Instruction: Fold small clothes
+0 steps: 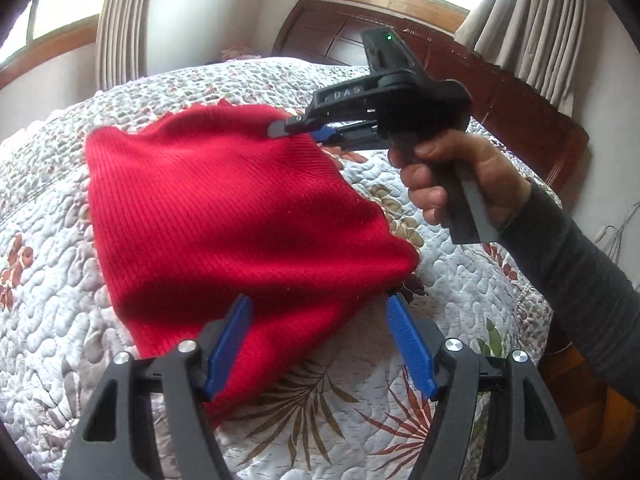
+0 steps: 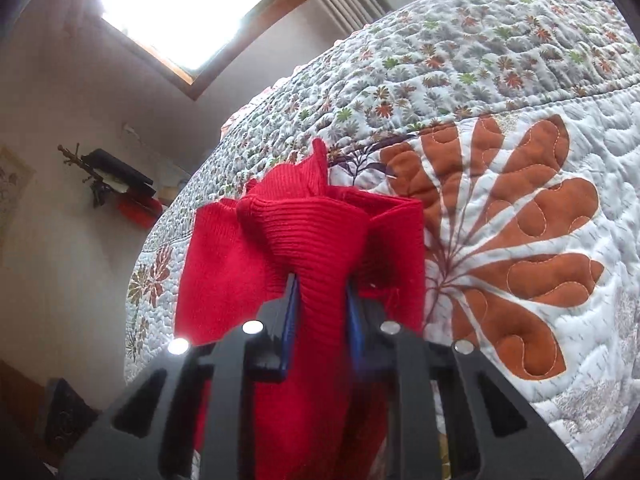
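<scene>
A soft, light red ribbed knit garment [image 1: 224,208] was pinched at its 1 o'clock edge by the right claw [image 1: 280,126], clamped on bunched fabric; the left claw [image 1: 320,344] was held wide apart and empty at 6 o'clock over the quilted floral bedspread [image 1: 460,300].

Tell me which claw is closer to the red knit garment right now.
Right. The right claw is shut on a bunched fold of the red knit garment, so it is in contact. The left claw is open, its fingers straddling the garment's near edge without gripping.
</scene>
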`<state>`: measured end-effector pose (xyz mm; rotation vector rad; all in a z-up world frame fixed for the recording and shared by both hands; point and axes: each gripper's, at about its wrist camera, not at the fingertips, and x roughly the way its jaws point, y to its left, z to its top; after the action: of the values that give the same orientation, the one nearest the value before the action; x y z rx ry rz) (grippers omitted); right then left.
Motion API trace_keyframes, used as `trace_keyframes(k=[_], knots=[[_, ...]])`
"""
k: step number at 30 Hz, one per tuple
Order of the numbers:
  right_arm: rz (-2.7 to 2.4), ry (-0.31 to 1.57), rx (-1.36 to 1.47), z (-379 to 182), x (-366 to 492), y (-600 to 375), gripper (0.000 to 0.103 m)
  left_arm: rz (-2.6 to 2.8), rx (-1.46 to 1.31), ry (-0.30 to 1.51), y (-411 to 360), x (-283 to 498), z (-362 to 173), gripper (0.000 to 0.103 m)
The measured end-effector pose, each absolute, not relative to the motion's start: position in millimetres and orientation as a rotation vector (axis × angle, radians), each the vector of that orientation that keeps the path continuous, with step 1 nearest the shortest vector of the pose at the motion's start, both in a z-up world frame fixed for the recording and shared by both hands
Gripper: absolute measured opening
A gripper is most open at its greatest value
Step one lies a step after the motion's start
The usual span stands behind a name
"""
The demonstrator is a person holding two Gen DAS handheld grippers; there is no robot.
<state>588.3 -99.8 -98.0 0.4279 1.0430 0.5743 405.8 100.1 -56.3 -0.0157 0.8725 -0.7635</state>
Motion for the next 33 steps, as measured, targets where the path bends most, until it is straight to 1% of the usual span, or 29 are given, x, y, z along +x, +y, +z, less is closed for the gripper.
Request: trace_keyframes(k=[1, 2, 4, 7, 9, 10, 11, 12, 15, 16, 17, 20, 23, 25, 26, 27, 28, 29, 31, 33], knots=[[0.567, 1.02, 0.42, -96, 587, -101, 0.009, -0.771, -0.027, 0.862, 102, 405, -55, 0.07], [0.556, 0.993, 0.43, -92, 585, -109, 0.009, -0.776, -0.037, 0.854, 103, 404, -55, 0.07], [0.508, 0.947, 0.485, -89, 586, -124, 0.008, -0.787, -0.059, 0.853, 105, 404, -55, 0.07], [0.519, 0.992, 0.518, -109, 594, -127, 0.011, -0.769, -0.061, 0.897, 106, 411, -68, 0.07], [0.546, 0.982, 0.51, -116, 592, -123, 0.019, -0.765, -0.077, 0.921, 108, 413, -75, 0.07], [0.544, 0.983, 0.521, -116, 591, -125, 0.029, -0.765, -0.086, 0.923, 111, 413, -76, 0.07], [0.54, 0.983, 0.545, -115, 589, -129, 0.043, -0.767, -0.093, 0.918, 113, 412, -73, 0.07], [0.538, 0.961, 0.56, -110, 587, -133, 0.047, -0.773, -0.096, 0.907, 116, 410, -70, 0.07], [0.531, 0.873, 0.56, -86, 577, -150, 0.047, -0.799, -0.117, 0.855, 123, 406, -57, 0.071], [0.557, 0.858, 0.569, -79, 574, -149, 0.045, -0.806, -0.126, 0.85, 125, 407, -55, 0.071], [0.582, 0.853, 0.559, -75, 573, -144, 0.042, -0.805, -0.129, 0.847, 124, 408, -55, 0.071], [0.638, 0.898, 0.527, -78, 581, -118, 0.041, -0.772, -0.142, 0.869, 123, 415, -62, 0.071], [0.616, 0.969, 0.495, -100, 599, -102, 0.039, -0.703, -0.153, 0.94, 125, 426, -79, 0.071], [0.584, 1.0, 0.494, -115, 609, -102, 0.026, -0.691, -0.19, 0.979, 130, 433, -92, 0.07], [0.573, 1.007, 0.495, -121, 611, -105, 0.022, -0.691, -0.198, 0.986, 131, 434, -94, 0.07], [0.573, 1.009, 0.507, -123, 612, -108, 0.021, -0.69, -0.196, 0.99, 131, 435, -94, 0.068], [0.579, 1.008, 0.528, -123, 610, -111, 0.022, -0.697, -0.197, 0.992, 132, 434, -89, 0.068], [0.591, 0.987, 0.546, -116, 604, -115, 0.03, -0.712, -0.208, 0.986, 134, 434, -82, 0.068], [0.635, 0.927, 0.559, -99, 583, -127, 0.038, -0.758, -0.244, 0.921, 141, 433, -58, 0.068], [0.683, 0.909, 0.563, -89, 565, -126, 0.038, -0.765, -0.268, 0.837, 150, 439, -35, 0.07]])
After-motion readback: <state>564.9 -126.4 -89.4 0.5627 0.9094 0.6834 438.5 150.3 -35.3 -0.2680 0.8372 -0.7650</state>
